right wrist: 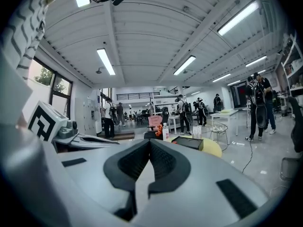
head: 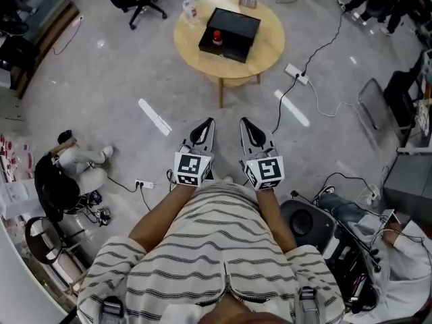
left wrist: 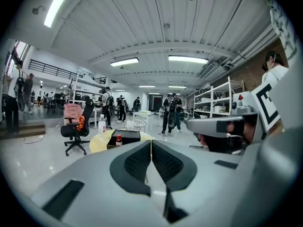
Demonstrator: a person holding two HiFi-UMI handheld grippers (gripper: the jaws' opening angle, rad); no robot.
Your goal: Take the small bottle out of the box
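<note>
Left gripper: jaws pressed together, nothing between them. Right gripper: jaws also together and empty. The two are held side by side in front of the person's striped shirt, pointing toward the round table and well apart from it. On the table, left to right: a clear water bottle upright near the rim, then the black box. The small bottle, red, stands inside the box at its left side.
</note>
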